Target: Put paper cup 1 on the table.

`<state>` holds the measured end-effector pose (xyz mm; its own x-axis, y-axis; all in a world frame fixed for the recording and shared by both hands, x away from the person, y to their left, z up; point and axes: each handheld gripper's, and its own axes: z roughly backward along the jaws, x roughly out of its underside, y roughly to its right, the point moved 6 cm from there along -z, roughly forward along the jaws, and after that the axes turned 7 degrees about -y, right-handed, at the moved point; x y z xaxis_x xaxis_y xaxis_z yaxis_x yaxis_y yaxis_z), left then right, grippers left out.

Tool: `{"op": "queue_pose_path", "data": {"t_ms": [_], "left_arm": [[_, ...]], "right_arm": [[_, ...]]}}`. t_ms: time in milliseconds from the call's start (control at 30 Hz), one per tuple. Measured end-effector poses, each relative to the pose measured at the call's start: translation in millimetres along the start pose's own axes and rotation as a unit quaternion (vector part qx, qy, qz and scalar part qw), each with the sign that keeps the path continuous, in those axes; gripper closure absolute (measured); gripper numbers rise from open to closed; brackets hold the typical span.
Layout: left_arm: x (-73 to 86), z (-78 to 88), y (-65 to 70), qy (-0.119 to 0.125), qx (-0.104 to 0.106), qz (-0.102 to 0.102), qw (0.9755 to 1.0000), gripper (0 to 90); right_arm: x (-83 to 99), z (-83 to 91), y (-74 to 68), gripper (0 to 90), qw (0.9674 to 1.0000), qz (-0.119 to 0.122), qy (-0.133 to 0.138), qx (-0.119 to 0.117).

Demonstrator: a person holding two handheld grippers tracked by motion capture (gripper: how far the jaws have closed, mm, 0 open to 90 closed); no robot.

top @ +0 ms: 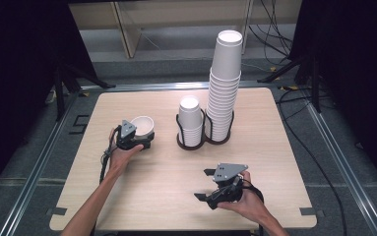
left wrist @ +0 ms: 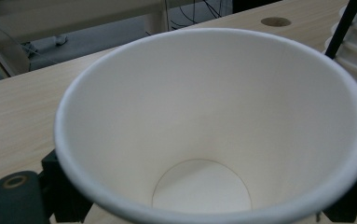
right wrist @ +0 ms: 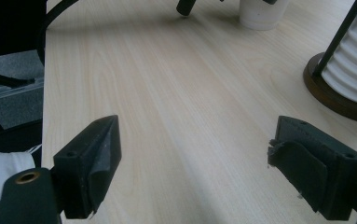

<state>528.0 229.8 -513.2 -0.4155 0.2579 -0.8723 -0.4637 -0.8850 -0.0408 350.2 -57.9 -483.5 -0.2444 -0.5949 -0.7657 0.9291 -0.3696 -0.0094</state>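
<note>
Left gripper [top: 138, 141] is clamped on a single white paper cup [top: 143, 127], mouth up and tilted slightly, at the left-centre of the light wooden table [top: 127, 196]. In the left gripper view the cup [left wrist: 204, 130] sits between the jaws, its inside empty and its round base visible.

Right gripper [top: 204, 186] hangs over the near right part of the table, jaws apart with nothing between them; the right gripper view shows bare wood in the gap.

Dark wire two-ring cup holder [top: 203, 140] stands at table centre. Its left ring carries a short stack of white paper cups [top: 190, 120]; its right ring carries a tall stack of white paper cups [top: 224, 83], well above the short one.

Judgement: step in hand is handling one loose cup, either just pulled from a stack or about to be nested; I cannot tell which. If nesting, next move calls for carrying the cup right, turning it mouth down to match the stacks, and lowering it squarely without tipping the holder.
</note>
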Motion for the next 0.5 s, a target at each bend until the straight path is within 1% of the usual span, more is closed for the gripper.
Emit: {"op": "queue_pose_path", "data": {"t_ms": [33, 133, 200, 233, 367, 400, 467, 500], "left_arm": [[0.8, 1.4, -0.4, -0.005, -0.003, -0.005, 1.0000, 12.5], [1.5, 2.5, 0.4, -0.009, 0.001, -0.010, 0.9999, 12.5], [1.8, 3.6, 0.3, -0.008, 0.005, -0.010, 0.9999, 12.4], [2.3, 4.7, 0.2, -0.012, 0.004, -0.011, 0.9999, 12.4], [3.7, 5.0, 1.6, -0.010, 0.008, -0.014, 0.9998, 12.5], [4.7, 5.7, 1.5, -0.014, 0.004, -0.018, 0.9997, 12.5], [6.2, 5.5, 2.1, -0.017, 0.002, -0.021, 0.9996, 12.8], [6.7, 5.6, 2.8, -0.012, 0.005, -0.024, 0.9996, 12.8]], "right_arm": [[0.0, -0.2, -0.5, 16.5, 1.0000, -0.003, -0.001, -0.001], [-0.1, -0.4, -1.2, 16.6, 1.0000, -0.006, -0.001, -0.004], [-0.2, -0.1, 0.0, 16.6, 1.0000, -0.001, 0.000, 0.000], [-0.1, -0.4, -0.7, 16.6, 1.0000, -0.004, -0.001, -0.002], [0.1, -0.7, -1.7, 16.6, 1.0000, -0.006, -0.002, -0.007], [0.1, -0.7, -1.8, 16.6, 1.0000, -0.006, -0.002, -0.007], [0.0, -0.6, -1.8, 16.7, 1.0000, -0.006, -0.002, -0.007], [-0.1, -0.4, -1.7, 16.8, 1.0000, -0.006, -0.001, -0.007]]}}
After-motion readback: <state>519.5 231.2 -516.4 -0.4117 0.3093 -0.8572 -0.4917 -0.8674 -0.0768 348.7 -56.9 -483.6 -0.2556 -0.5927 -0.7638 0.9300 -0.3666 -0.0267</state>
